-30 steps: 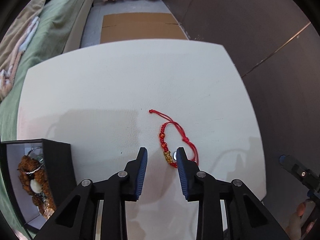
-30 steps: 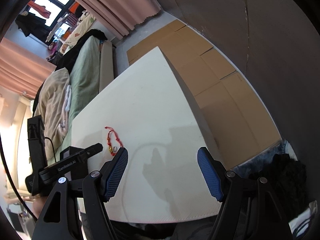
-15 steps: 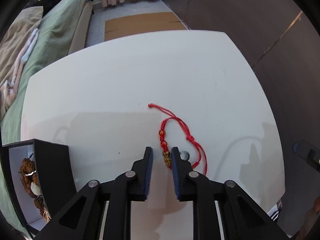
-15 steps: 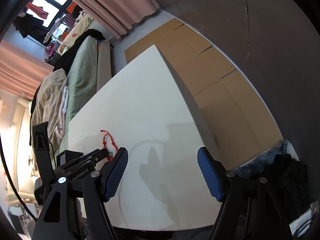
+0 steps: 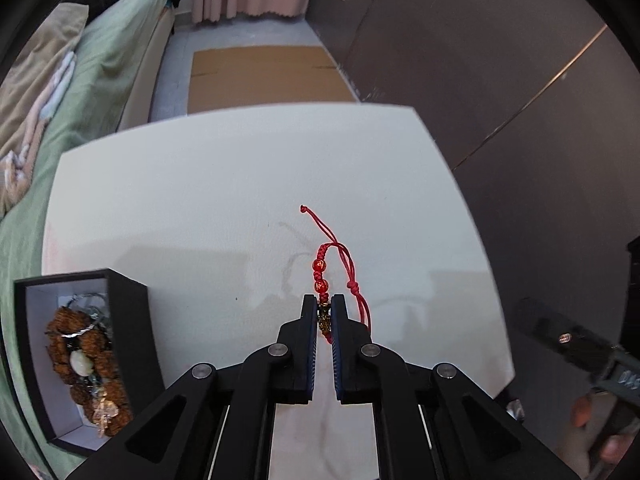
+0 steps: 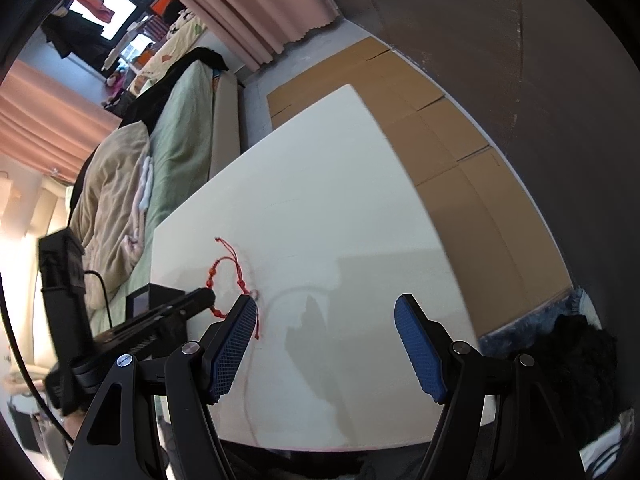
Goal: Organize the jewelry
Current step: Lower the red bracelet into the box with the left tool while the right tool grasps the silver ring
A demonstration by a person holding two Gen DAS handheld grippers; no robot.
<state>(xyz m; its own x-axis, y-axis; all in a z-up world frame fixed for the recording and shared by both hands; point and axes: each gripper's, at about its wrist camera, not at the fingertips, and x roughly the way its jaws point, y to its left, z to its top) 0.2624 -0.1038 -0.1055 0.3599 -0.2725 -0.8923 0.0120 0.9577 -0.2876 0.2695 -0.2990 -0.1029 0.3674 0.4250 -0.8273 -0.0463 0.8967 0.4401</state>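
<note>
A red cord bracelet [image 5: 320, 268] with red beads and a gold charm hangs lifted off the white table [image 5: 200, 200], casting a faint shadow on it. My left gripper [image 5: 323, 304] is closing tight on the charm, with both pads pressing it and the cord loop dangling ahead. A black jewelry box [image 5: 132, 320] with a white lining stands open at the left and holds a brown bead bracelet [image 5: 80, 344]. In the right wrist view the red bracelet [image 6: 234, 260] hangs from the left gripper [image 6: 200, 296]. My right gripper [image 6: 326, 304] is open and empty above the table.
A bed with green sheets [image 5: 100, 60] runs along the table's left side. Flattened cardboard [image 5: 264, 76] lies on the floor beyond the far edge. A dark wall [image 5: 500, 80] stands to the right. The table's right edge [image 6: 440, 248] drops to the cardboard-covered floor.
The left jaws came together on the bracelet's gold charm, then the gripper rose and lifted the bracelet off the table. The right gripper shifted slightly and stayed open.
</note>
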